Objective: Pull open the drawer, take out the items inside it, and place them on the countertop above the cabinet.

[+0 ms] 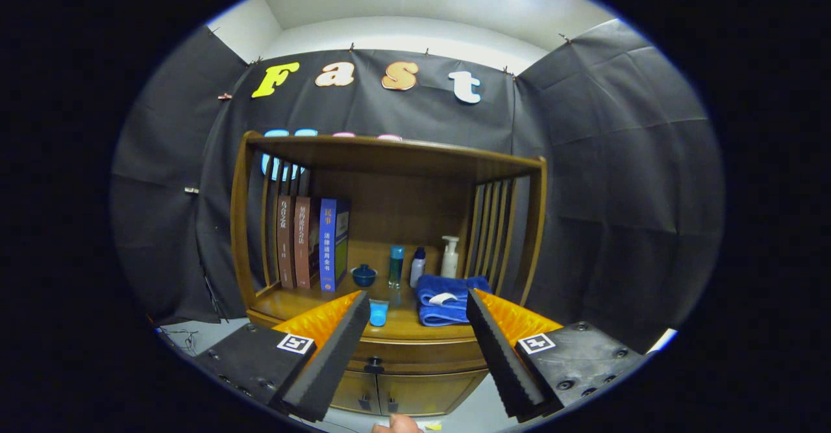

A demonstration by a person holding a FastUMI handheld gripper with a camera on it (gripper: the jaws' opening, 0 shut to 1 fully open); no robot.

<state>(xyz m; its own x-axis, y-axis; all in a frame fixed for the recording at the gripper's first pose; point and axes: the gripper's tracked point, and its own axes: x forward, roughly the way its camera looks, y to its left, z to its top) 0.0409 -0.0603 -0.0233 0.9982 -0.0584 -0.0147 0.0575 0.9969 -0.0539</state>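
A wooden cabinet [389, 160] stands ahead against the booth wall. Its drawer [415, 354] is closed, with a small dark knob [373, 361] on its front just right of my left finger. The countertop [285, 303] above it carries a folded blue towel [448, 300] with a white piece on top, a light blue tube [378, 313] lying near the front edge, a small blue bowl [363, 276], and three bottles [419, 264]. My gripper [415, 316] is open, fingers spread wide, held well back from the drawer with nothing between them.
Three upright books [311, 241] lean at the left of the countertop. Two lower cabinet doors [389, 394] sit beneath the drawer. A person's fingertip [396, 425] shows below the doors. Slatted wooden sides enclose the shelf space; a cable lies on the floor at left.
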